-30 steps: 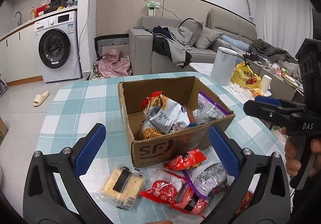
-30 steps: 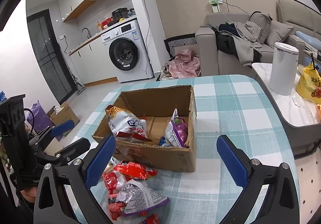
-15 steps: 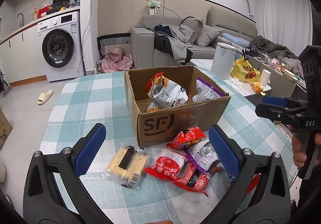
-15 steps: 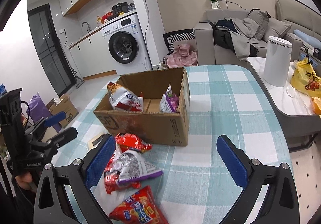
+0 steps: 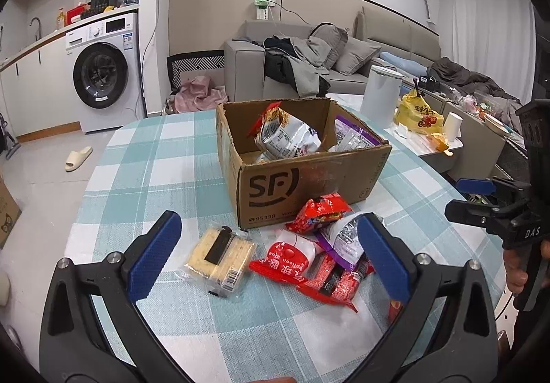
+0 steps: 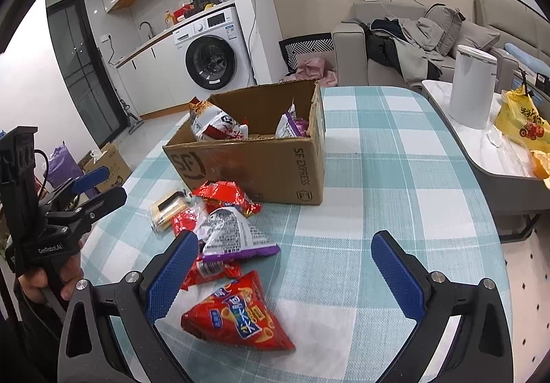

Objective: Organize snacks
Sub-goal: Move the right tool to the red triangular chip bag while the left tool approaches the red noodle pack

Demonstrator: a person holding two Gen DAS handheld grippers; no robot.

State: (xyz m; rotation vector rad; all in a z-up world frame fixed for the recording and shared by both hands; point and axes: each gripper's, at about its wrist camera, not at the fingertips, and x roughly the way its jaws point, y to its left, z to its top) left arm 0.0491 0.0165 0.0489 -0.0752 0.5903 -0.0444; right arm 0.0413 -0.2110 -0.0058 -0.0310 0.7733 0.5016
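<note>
Brown cardboard SF box (image 5: 309, 177) sits mid-desk, open top up, long axis running L-R in left view, w/ a silver-red noodle bag (image 5: 285, 135) and purple packet (image 5: 350, 139) leaning upright inside. Loose shiny red and silver-purple snack packets (image 5: 319, 252) plus a clear-wrapped yellow cracker pack (image 5: 220, 254) lie just in front on the teal checked desk (image 5: 154, 170). Left gripper (image 5: 268, 256) and right gripper (image 6: 283, 271) hover above, fingers spread wide, holding nothing.

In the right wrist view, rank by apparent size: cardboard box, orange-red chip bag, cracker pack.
1. cardboard box, largest though farther away.
2. orange-red chip bag, nearest the camera, so somewhat enlarged.
3. cracker pack, smallest, partly hidden by red packets.
</note>
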